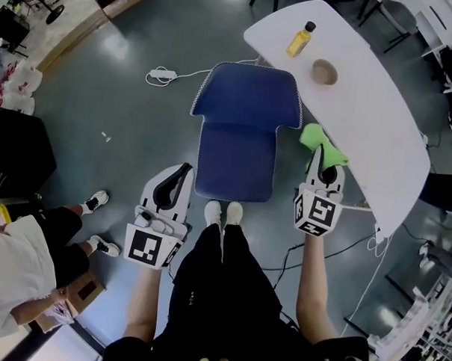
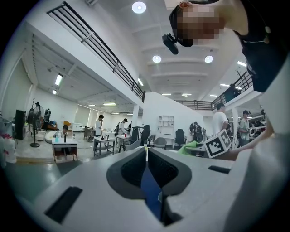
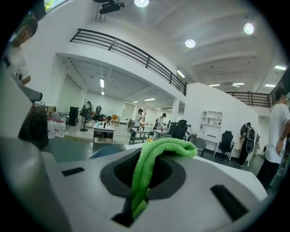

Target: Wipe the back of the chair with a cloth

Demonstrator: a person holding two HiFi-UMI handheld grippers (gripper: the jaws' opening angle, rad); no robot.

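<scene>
The blue chair [image 1: 242,130] stands just ahead of my feet in the head view, its backrest [image 1: 246,96] on the far side. My right gripper [image 1: 317,155] is at the chair's right edge, shut on a green cloth [image 1: 320,140]. In the right gripper view the cloth [image 3: 154,158] hangs folded over the closed jaws of that gripper [image 3: 149,144]. My left gripper [image 1: 182,172] hovers off the seat's left edge, shut with nothing in it. In the left gripper view its jaws [image 2: 146,148] meet at the tips, and a strip of the blue chair [image 2: 149,188] shows below.
A white table [image 1: 372,110] runs along the right, close to the chair, bearing a bottle of yellow liquid [image 1: 301,39] and a small brown bowl [image 1: 324,71]. A power strip [image 1: 160,74] and cables lie on the grey floor. Another person [image 1: 20,267] stands at left.
</scene>
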